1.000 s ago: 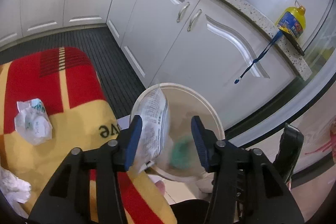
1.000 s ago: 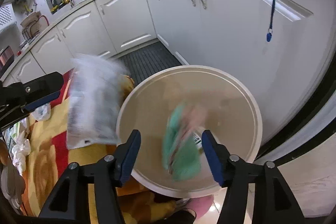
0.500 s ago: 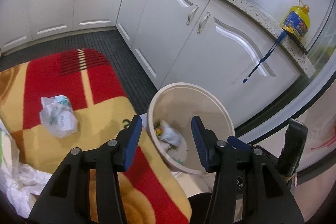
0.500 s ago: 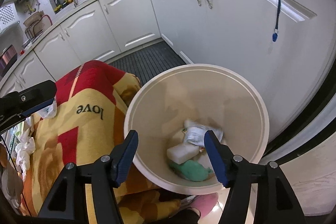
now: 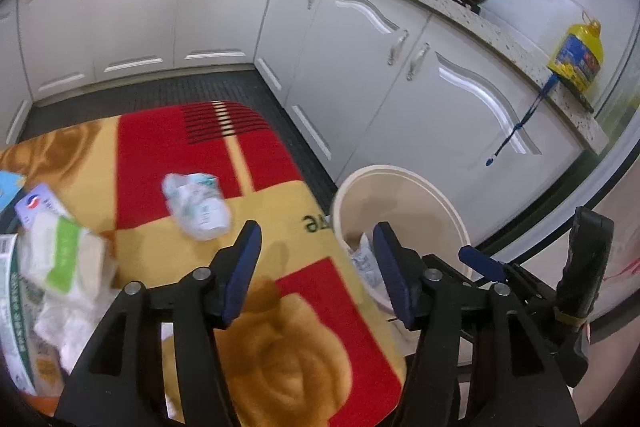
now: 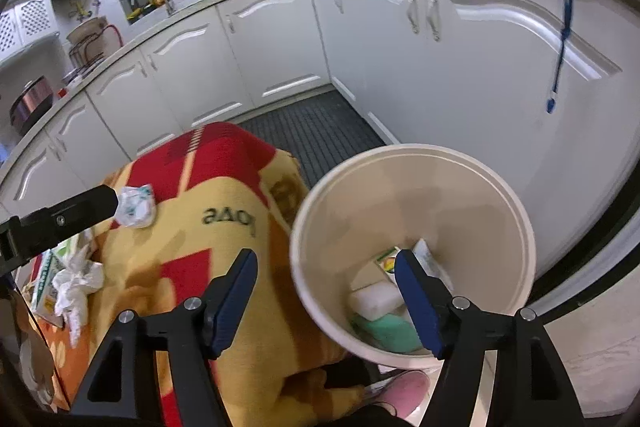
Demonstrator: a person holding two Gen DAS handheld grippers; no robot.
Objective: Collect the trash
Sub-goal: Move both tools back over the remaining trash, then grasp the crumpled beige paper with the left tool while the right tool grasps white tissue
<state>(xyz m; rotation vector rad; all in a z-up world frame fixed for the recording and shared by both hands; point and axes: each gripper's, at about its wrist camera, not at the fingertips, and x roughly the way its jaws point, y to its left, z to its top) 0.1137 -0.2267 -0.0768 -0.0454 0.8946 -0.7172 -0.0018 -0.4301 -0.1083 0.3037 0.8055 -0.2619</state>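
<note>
Bin point(image 6: 516, 227) right of blanket point(image 6: 224, 195) w/ crumpled wrapper point(image 5: 196, 201) on it.

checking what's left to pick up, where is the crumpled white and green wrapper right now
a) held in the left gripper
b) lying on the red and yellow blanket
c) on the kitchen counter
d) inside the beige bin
b: the crumpled wrapper lies on the blanket, apart from the beige bin, and the left gripper is open and empty.

Smooth matt plastic bin point(image 6: 412, 187); soft fuzzy blanket point(image 5: 280, 307); crinkled glossy wrapper point(image 5: 197, 205); glossy white cabinets point(image 5: 360, 67).
</note>
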